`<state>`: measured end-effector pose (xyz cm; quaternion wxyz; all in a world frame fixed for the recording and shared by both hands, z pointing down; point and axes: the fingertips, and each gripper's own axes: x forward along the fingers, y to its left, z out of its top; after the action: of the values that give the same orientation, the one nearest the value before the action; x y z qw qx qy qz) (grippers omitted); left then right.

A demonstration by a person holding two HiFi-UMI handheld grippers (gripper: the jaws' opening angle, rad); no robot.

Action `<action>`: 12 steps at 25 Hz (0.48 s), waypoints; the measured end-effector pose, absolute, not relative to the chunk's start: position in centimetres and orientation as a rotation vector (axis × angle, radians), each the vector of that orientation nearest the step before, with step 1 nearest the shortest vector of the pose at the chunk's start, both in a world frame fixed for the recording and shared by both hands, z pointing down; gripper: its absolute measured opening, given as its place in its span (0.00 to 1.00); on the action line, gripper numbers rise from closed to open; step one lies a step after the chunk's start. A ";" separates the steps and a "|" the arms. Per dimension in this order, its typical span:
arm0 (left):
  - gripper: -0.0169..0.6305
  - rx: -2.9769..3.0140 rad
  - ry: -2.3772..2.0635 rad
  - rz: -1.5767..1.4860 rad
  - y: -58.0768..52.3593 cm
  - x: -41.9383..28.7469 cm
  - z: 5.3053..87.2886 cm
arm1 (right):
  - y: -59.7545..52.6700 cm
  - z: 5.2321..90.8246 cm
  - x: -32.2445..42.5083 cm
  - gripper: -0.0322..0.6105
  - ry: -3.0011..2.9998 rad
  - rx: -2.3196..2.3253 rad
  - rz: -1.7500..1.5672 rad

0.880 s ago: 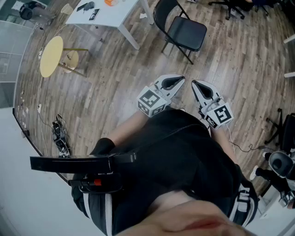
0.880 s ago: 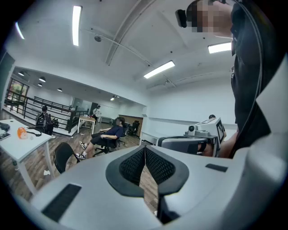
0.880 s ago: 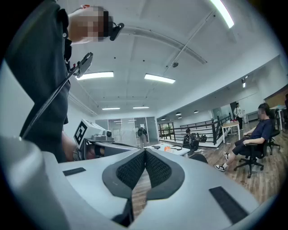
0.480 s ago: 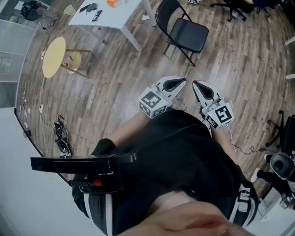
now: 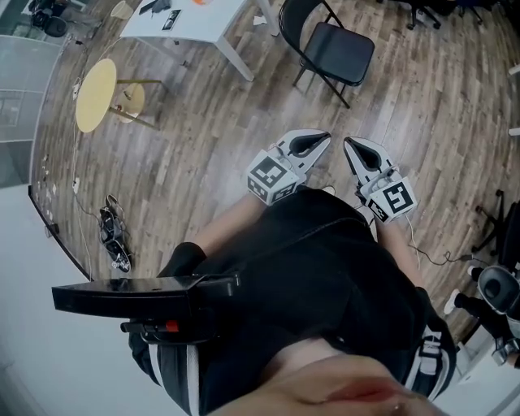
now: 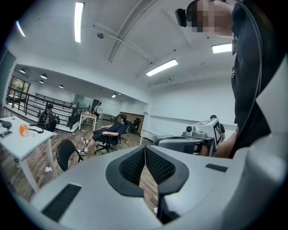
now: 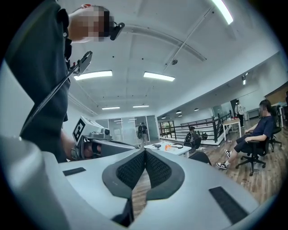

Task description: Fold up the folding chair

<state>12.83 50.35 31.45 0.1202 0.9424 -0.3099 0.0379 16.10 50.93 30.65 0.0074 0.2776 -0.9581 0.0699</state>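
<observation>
Left hand-held gripper (image 5: 323, 138) and right hand-held gripper (image 5: 348, 146): both clenched, jaws together on nothing, side by side. The black folding chair (image 5: 340, 50) stands unfolded on the wood floor, well ahead of them, beside the white worktop (image 5: 207, 28). Marker cubes show black-and-white square patterns.

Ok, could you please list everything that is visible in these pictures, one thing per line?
folding chair: one, black, standing unfolded, top of the head view
table: one, white, upper left, near the chair
orange object: one, on the white table
round table: one, yellow top, left side of the floor
cable bundle: one, black, by the left wall
seated person: one, dark clothes, far back in the room
left gripper: one, grey and black, jaws shut, empty
right gripper: one, grey and black, jaws shut, empty
</observation>
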 end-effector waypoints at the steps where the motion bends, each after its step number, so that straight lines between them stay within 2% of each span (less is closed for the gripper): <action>1: 0.04 2.749 -0.903 0.115 50.1 12.3 31.5 | 50.7 30.9 15.6 0.07 -2.993 0.862 0.226; 12: 0.04 2.790 -0.801 0.079 42.8 6.2 31.0 | 43.4 30.1 9.8 0.07 -2.962 0.996 0.247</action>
<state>6.19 42.79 31.00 0.1186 0.9540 -0.2740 0.0270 9.77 43.41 30.13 0.0032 0.3177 -0.9449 0.0789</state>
